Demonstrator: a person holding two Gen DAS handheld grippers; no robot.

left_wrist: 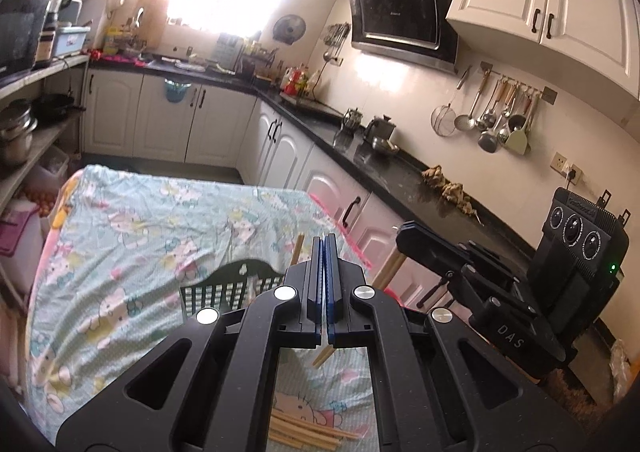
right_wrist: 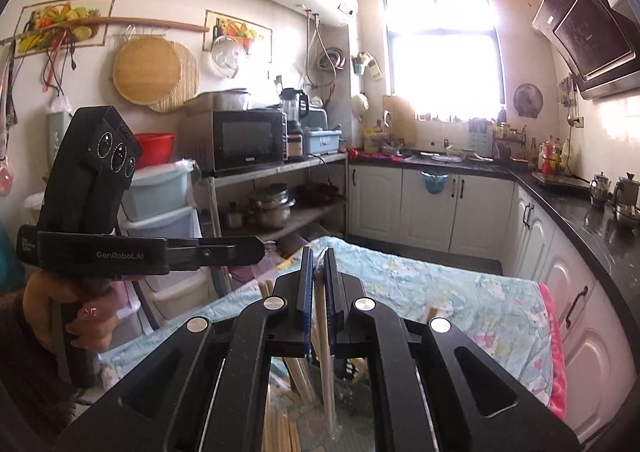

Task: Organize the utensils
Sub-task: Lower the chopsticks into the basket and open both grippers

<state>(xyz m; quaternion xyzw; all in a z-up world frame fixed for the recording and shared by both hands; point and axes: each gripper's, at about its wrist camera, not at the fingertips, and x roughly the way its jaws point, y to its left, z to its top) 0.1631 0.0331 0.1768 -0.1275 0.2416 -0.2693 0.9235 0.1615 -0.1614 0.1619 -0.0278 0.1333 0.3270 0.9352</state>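
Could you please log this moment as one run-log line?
left gripper: shut on chopstick | right gripper: shut on chopstick | black basket: on tablecloth

Basket (left_wrist: 230,284) on table (left_wrist: 132,220); chopsticks (left_wrist: 304,432) nearer; counter (left_wrist: 400,172) right.

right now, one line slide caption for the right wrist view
Right gripper shut on a chopstick, raised over the cloth-covered table.
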